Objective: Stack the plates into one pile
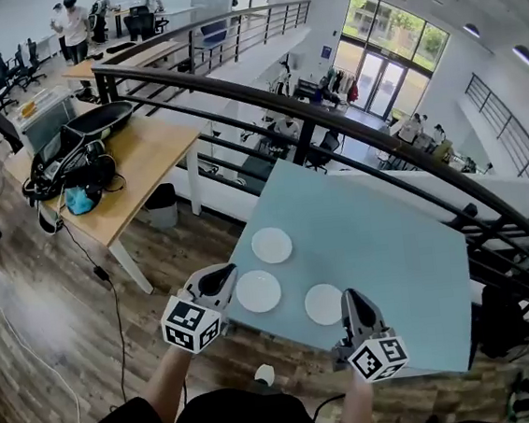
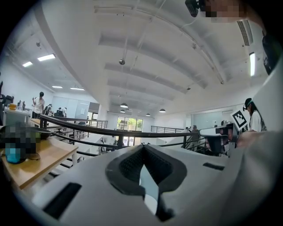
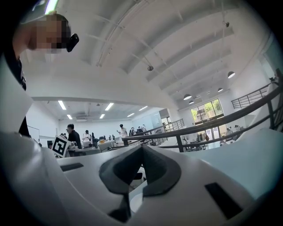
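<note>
Three white plates lie apart on the near left part of a light blue table (image 1: pixel 380 241): a far plate (image 1: pixel 271 245), a middle plate (image 1: pixel 258 291) and a near right plate (image 1: pixel 324 304). My left gripper (image 1: pixel 223 277) is at the table's left edge, just left of the middle plate, its jaws shut and holding nothing. My right gripper (image 1: pixel 348 298) is at the near edge, its tip beside the near right plate, also shut and holding nothing. In the left gripper view the left gripper (image 2: pixel 142 150) points level with the pads meeting. The right gripper (image 3: pixel 141 148) looks the same in its own view.
A black railing (image 1: pixel 261 89) curves behind the table. A wooden desk (image 1: pixel 137 163) with bags and cables stands to the left, with a bin (image 1: pixel 161 205) beside it. A black cable (image 1: pixel 115 306) runs over the wood floor. People stand far back (image 1: pixel 71 24).
</note>
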`<state>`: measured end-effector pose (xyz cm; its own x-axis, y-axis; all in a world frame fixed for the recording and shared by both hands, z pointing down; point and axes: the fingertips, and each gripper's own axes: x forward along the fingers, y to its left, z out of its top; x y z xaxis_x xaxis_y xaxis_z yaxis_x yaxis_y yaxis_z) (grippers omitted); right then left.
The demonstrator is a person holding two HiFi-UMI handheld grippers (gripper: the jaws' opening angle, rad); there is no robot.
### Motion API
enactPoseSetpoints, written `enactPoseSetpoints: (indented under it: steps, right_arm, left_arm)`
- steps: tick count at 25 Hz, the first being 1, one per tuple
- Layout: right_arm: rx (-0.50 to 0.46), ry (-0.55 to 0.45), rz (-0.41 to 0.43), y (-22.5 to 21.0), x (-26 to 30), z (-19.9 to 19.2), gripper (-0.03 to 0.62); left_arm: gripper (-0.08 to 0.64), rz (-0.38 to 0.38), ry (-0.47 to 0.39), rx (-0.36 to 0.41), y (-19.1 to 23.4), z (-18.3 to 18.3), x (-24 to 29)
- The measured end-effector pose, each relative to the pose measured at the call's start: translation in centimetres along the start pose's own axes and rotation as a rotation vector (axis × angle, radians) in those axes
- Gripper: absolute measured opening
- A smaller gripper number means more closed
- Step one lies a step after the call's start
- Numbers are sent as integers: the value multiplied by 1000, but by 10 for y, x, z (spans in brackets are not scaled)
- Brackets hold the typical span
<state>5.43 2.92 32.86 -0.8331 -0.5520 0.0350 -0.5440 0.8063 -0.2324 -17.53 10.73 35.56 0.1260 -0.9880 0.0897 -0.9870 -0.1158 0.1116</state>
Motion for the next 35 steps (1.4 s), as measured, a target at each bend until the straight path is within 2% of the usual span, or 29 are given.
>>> enactPoseSetpoints:
  steps: [7, 14, 19, 26, 35]
  right_arm:
    - [-10, 37, 32, -58, 36, 7, 6]
    - [36, 83, 58, -117, 62, -11, 6]
    - [51, 113, 91, -143, 76, -21, 6]
    - [93, 202, 119, -154, 88, -55, 6]
    - [212, 370, 178, -119, 126, -141, 6]
  left_arm:
    - [9, 26, 4, -22, -4, -1, 57]
    - [9, 45, 49, -33, -10, -16, 115]
    - [8, 54, 80, -27, -20, -27, 142]
    - [8, 42, 167, -94, -24, -64, 159]
    - [8, -7, 372, -138, 2, -149, 159]
